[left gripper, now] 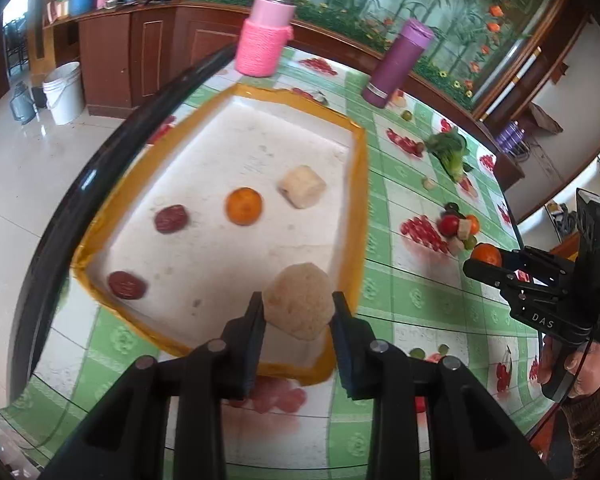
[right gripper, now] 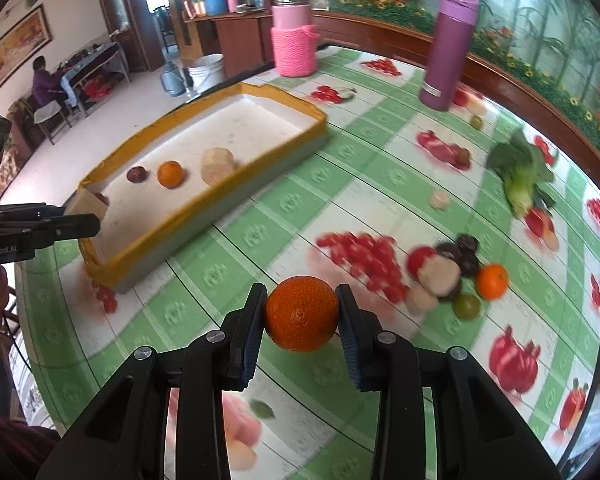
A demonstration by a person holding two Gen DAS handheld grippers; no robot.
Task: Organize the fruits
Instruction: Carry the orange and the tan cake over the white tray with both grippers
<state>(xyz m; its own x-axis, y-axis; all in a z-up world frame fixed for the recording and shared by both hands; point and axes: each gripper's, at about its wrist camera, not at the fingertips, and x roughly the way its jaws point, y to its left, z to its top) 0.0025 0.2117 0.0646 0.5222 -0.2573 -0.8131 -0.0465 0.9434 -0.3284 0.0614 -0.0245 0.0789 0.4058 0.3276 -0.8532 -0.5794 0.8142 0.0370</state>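
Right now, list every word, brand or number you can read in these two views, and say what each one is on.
"DAS": on the black body of the right gripper, seen from the left wrist view.
"GenRobot.AI", first letter cut by the frame edge: on the body of the left gripper, seen from the right wrist view.
The band on the purple bottle is too blurred to read.

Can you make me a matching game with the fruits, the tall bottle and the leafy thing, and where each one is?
Things:
1. round orange tangerine
2. pale beige peeled fruit chunk
3. dark red wrinkled date
4. tall purple bottle

Places:
A. lying in the yellow-rimmed white tray
B. standing upright on the green checked tablecloth
C. between the fingers of the right gripper
D. between the fingers of the left gripper

Pairs: 1-C, 2-D, 3-A, 4-B
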